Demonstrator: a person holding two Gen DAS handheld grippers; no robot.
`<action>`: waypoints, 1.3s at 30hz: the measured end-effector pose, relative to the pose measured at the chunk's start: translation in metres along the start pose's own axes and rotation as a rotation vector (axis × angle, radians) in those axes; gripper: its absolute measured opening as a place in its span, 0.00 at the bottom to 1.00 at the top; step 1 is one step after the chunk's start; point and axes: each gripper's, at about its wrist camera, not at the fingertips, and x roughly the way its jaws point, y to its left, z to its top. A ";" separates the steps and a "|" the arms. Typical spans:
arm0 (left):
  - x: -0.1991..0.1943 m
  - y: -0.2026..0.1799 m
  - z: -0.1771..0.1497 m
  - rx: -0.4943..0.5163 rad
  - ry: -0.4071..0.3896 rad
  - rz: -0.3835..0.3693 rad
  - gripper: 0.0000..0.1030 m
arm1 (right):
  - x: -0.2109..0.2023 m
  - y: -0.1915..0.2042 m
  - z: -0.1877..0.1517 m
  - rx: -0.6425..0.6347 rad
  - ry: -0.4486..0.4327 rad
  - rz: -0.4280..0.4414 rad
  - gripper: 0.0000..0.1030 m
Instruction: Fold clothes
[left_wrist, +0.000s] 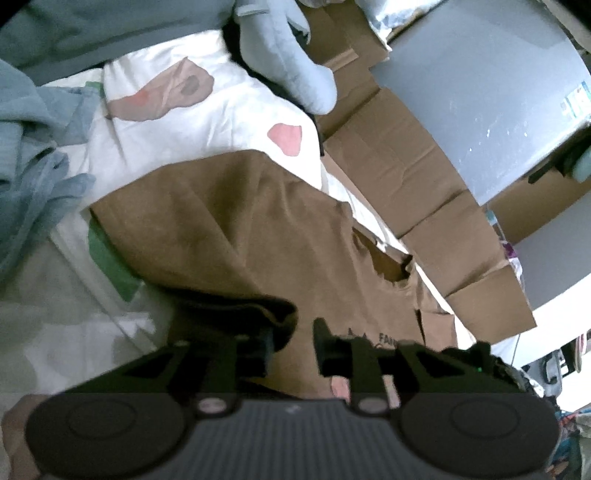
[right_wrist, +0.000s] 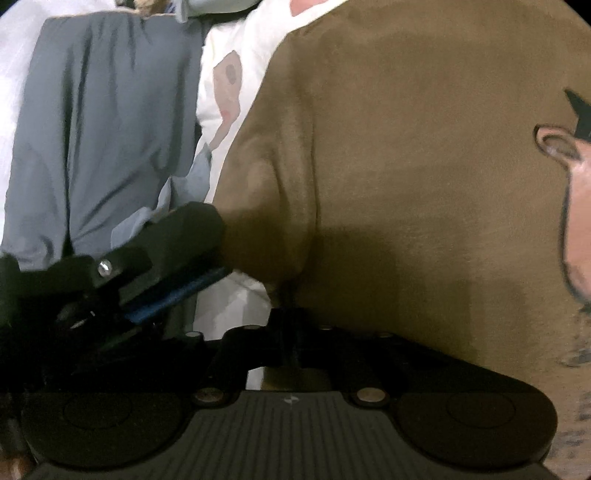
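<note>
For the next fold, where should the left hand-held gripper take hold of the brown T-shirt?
Judging from the left wrist view, grip the rolled hem fold of the brown T-shirt just ahead of the left hand-held gripper, coming in low from the near side. The raised fold there stands off the white patterned bedsheet, so the fingers could likely straddle it.

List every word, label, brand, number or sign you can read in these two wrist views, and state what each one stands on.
"FAI": dark print on the brown shirt, at; the rest is cut off behind the left gripper.
Small mark on the right gripper body: a symbol, no letters.
Coloured label at the left view's right edge: too blurred to read.
</note>
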 end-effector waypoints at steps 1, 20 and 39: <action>-0.003 0.000 -0.001 -0.002 -0.006 0.000 0.27 | -0.003 0.000 0.000 -0.012 0.001 -0.005 0.21; -0.014 0.040 -0.017 -0.016 -0.059 0.203 0.26 | -0.030 0.035 0.026 -0.306 -0.020 -0.177 0.41; 0.021 0.034 -0.024 0.115 -0.006 0.317 0.09 | -0.022 0.060 0.043 -0.478 -0.047 -0.294 0.16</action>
